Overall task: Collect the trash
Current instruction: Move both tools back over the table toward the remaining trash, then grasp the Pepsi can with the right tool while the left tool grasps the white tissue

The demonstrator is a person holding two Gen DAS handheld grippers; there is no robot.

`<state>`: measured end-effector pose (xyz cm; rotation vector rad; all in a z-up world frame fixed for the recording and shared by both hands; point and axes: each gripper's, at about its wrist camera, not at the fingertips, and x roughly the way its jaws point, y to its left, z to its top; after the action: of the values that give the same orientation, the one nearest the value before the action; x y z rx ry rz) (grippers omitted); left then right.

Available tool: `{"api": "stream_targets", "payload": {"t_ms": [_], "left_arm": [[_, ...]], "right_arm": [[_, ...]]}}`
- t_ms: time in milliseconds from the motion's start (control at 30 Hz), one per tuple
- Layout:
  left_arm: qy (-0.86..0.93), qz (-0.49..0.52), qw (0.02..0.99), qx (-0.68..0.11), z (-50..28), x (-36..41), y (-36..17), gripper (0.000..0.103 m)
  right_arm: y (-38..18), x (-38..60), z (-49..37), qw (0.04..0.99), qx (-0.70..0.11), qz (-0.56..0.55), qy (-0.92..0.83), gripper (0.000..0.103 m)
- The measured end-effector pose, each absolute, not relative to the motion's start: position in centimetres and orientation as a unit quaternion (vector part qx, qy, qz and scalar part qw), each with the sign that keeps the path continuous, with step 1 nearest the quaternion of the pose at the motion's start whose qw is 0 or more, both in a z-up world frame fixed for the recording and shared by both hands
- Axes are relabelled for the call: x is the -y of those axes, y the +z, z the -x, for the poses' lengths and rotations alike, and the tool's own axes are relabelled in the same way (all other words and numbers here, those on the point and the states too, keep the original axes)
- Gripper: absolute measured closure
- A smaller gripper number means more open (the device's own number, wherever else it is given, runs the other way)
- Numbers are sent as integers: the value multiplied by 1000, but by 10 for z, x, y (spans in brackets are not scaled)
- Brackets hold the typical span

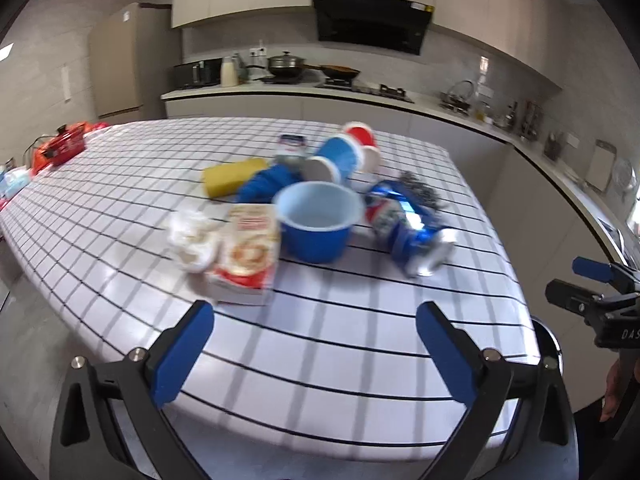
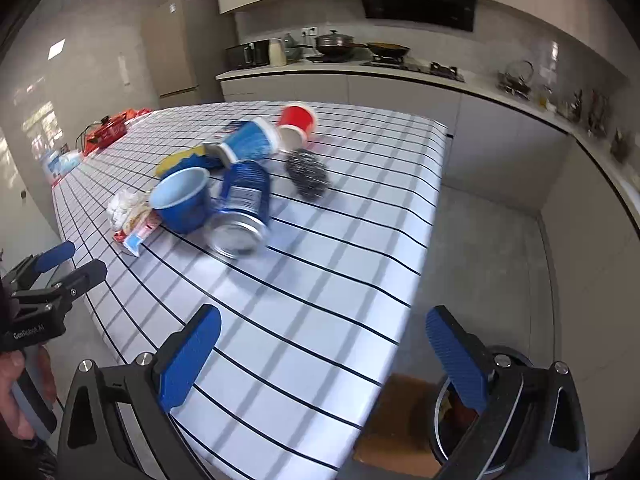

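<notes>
A heap of trash lies mid-table on the checked cloth (image 1: 320, 340): an upright blue cup (image 1: 316, 222) (image 2: 184, 200), a crushed blue can (image 1: 404, 224) (image 2: 242, 208), a food packet (image 1: 248, 252), crumpled tissue (image 1: 192, 236), a tipped blue cup (image 1: 334, 158), a red cup (image 1: 360, 136) (image 2: 296, 120), a yellow sponge (image 1: 232, 176) and a steel scourer (image 2: 308, 174). My left gripper (image 1: 316, 344) is open and empty, short of the heap. My right gripper (image 2: 324, 352) is open and empty over the table's near right edge.
A round bin (image 2: 504, 404) stands on the floor below the table's right corner, beside a brown mat (image 2: 404, 416). A red appliance (image 1: 64, 146) and packets sit at the table's far left. Kitchen counters run along the back and right.
</notes>
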<state>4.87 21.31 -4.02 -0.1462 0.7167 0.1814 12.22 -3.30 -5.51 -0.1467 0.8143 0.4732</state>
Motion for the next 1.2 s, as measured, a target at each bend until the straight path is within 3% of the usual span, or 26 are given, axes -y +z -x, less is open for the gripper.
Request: {"api": "stream_targets", "payload": {"t_ms": [333, 467, 967, 1200], "left_arm": [[112, 91, 926, -349, -48, -285, -53, 7], [111, 107, 921, -357, -57, -313, -61, 21], [67, 148, 904, -396, -124, -361, -94, 46], [50, 150, 903, -400, -143, -367, -99, 62]], "right_arm": [[-52, -32, -128, 892, -379, 87, 232, 0], [-55, -49, -135, 892, -380, 93, 228, 0], [-86, -94, -191, 886, -405, 102, 201, 1], [-100, -104, -215, 880, -421, 101, 197, 9]]}}
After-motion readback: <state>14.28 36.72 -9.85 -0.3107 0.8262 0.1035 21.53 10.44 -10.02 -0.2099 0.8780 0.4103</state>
